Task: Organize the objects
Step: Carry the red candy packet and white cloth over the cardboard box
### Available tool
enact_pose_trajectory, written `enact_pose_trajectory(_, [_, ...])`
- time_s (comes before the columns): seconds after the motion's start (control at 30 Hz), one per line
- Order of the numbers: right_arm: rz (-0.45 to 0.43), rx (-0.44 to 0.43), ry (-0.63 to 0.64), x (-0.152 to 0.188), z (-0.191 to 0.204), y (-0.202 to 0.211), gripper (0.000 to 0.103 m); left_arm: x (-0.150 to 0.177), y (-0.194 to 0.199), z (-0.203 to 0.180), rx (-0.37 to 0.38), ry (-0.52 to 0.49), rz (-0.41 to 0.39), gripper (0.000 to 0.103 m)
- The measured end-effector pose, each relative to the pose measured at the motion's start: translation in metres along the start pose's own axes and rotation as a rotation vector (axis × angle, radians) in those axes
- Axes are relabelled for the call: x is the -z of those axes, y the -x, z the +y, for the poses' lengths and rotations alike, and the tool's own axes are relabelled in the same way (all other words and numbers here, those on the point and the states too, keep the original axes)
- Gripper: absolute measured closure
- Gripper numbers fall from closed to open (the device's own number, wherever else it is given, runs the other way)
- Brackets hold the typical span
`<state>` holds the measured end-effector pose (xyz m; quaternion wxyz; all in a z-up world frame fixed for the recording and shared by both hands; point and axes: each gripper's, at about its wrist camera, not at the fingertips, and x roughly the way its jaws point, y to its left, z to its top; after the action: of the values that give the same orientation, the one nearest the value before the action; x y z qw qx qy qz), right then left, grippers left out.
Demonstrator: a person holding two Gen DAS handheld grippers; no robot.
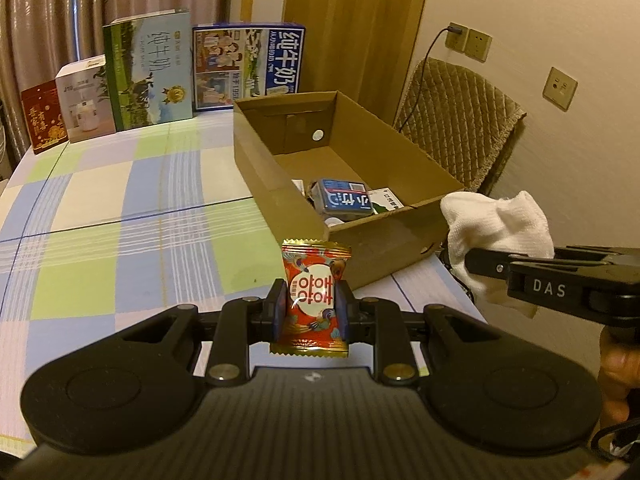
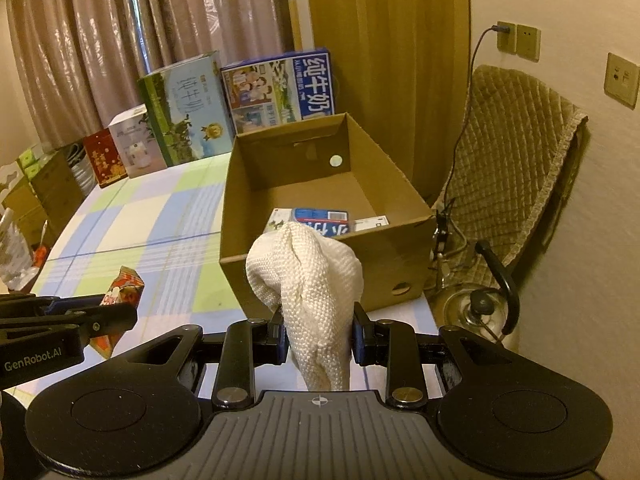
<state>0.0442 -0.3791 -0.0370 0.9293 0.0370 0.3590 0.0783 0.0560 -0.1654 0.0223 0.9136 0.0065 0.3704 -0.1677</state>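
My left gripper (image 1: 311,308) is shut on a red and gold snack packet (image 1: 314,292), held upright above the checked tablecloth (image 1: 120,200). My right gripper (image 2: 319,334) is shut on a bunched white cloth (image 2: 312,280), just in front of the near wall of an open cardboard box (image 2: 320,256). The box (image 1: 384,240) holds a blue packet (image 1: 344,198) and small white cartons at its near end. In the left wrist view the right gripper (image 1: 480,268) enters from the right with the cloth (image 1: 496,220). In the right wrist view the left gripper (image 2: 116,312) shows at the left with the packet (image 2: 124,284).
Several upright cartons stand along the table's far edge: two milk boxes (image 1: 152,68) (image 1: 248,64), a white box (image 1: 86,96) and a red one (image 1: 42,116). A chair with a quilted cover (image 2: 516,168) and a metal kettle (image 2: 480,312) are right of the table.
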Motion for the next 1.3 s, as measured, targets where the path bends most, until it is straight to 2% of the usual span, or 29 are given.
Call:
enact_pose_trajectory(0.57, [-0.011,0.020,-0.003,-0.011,-0.013,-0.008,0.077,-0.013,-0.016,-0.014,0.019,-0.039,-0.003,0.082])
enact_pose_trajectory(0.9, [-0.054,0.016,0.006,-0.044,-0.023,-0.015,0.077,-0.043,-0.036,-0.024,0.031,-0.050,-0.022,0.082])
enact_pose_trajectory(1.3, [-0.053,-0.020,0.027,-0.088,-0.029,-0.053,0.077,-0.086,-0.076,-0.026,0.027,-0.056,-0.022,0.082])
